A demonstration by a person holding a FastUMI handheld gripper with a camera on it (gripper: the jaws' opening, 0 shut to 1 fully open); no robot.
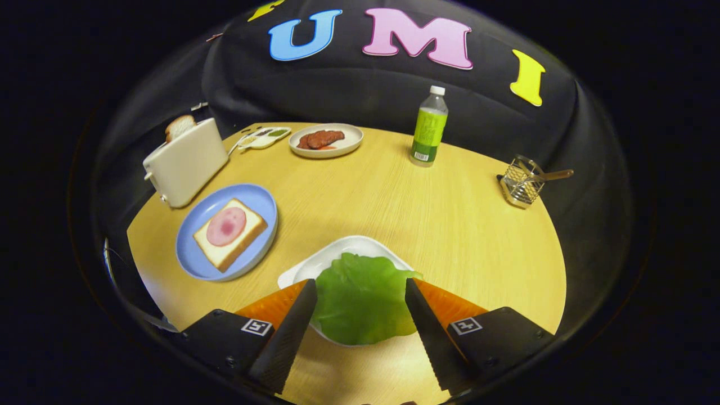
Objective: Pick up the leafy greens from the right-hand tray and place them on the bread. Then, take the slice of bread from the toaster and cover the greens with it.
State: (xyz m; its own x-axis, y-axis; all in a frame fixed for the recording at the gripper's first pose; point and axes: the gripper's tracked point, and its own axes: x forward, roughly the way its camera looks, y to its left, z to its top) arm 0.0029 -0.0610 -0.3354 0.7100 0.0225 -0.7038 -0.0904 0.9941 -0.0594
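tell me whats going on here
A hand-held gripper hangs open over a white tray, its fingers on either side of a lettuce leaf lying in it, not pressing on it. Off to the left, a blue plate holds bread topped with a ham slice. Behind it, a toaster has another slice sticking out. The sandwich has no greens yet.

Counting now: one toaster [185, 160], two bread slices [229, 233] [179, 127], one lettuce leaf [360, 301], three plates [194, 256] [349, 133] [349, 246], one bottle [428, 126], one wire caddy [522, 183], one sauce tray [263, 138].
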